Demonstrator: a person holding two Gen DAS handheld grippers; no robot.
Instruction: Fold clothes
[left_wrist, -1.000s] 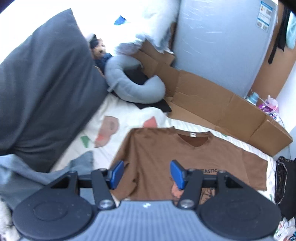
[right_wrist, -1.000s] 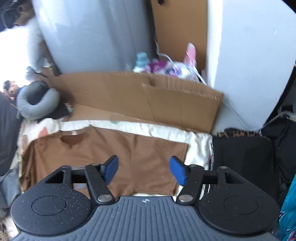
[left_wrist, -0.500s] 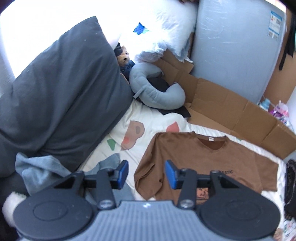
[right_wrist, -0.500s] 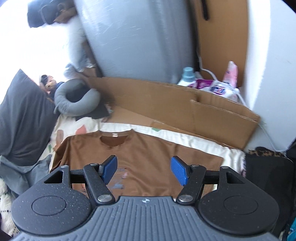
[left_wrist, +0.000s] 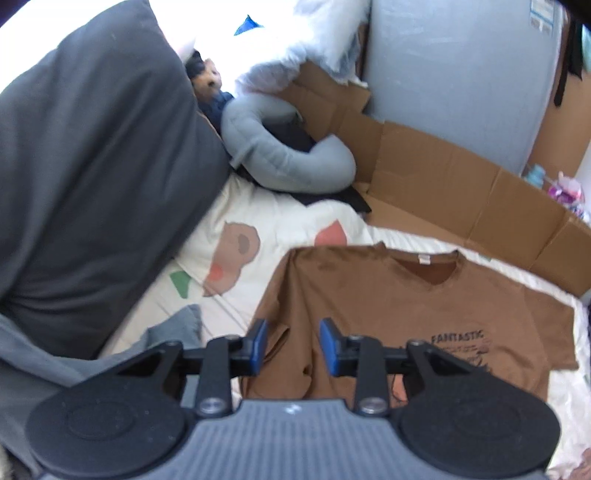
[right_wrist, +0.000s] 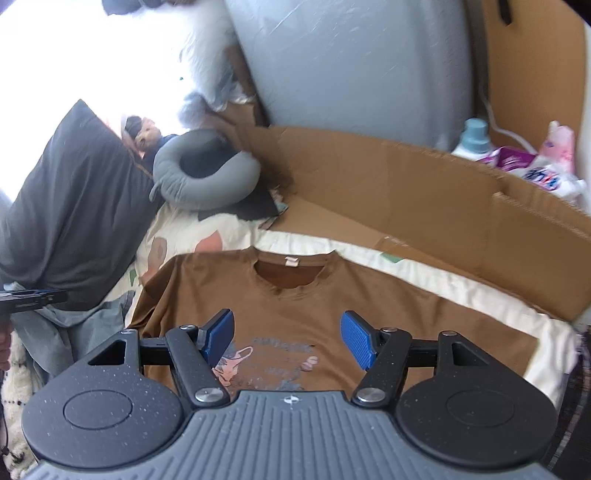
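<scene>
Right now the bed (left_wrist: 280, 218) carries a brown T-shirt (right_wrist: 369, 306), spread flat with its collar toward the cardboard (right_wrist: 406, 192) and one sleeve bunched by the dark pillow (left_wrist: 92, 147). Folding looks barely begun; this seems the approach to a first grasp. The right gripper (right_wrist: 287, 338) hangs wide over the chest print, empty. The left gripper (left_wrist: 291, 345) is closing above the rumpled sleeve, no cloth pinched yet. Next it likely must reach the fabric before pinching.
</scene>
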